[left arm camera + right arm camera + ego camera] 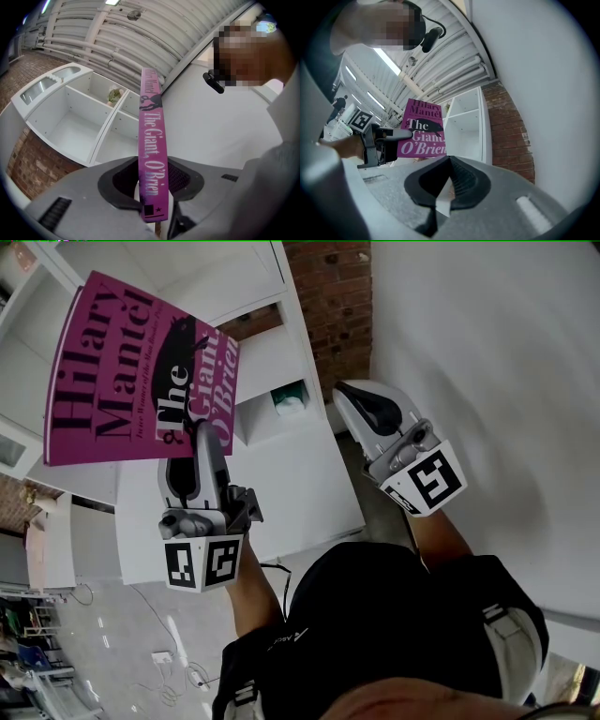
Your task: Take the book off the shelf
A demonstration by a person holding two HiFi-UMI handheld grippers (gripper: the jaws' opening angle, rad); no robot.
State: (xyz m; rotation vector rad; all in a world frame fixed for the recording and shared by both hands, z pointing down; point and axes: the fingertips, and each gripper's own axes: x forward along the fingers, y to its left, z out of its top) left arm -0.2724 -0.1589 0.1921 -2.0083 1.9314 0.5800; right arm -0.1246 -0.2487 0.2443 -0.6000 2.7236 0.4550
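The book [141, 371], a magenta hardback with black and pale lettering, is off the shelf and held in the air by the left gripper [204, 451]. The left gripper's jaws are clamped on the book's lower end near the spine. In the left gripper view the spine stands upright between the two dark pads, which press on it from both sides. From the head view the front cover faces the camera, tilted, with its lower right corner at the jaws.

The right gripper [358, 401] hangs beside it on the person's right, apart from the book. Its jaws are together with nothing between them, as the right gripper view shows.

Beyond both grippers stands the white shelf unit [272, 343], its open compartments divided by white panels. A small green and white object [289, 401] sits in one compartment near the unit's right edge; what it is cannot be told. Behind the unit's right side runs a red brick wall [328, 296], meeting a plain white wall [487, 352].
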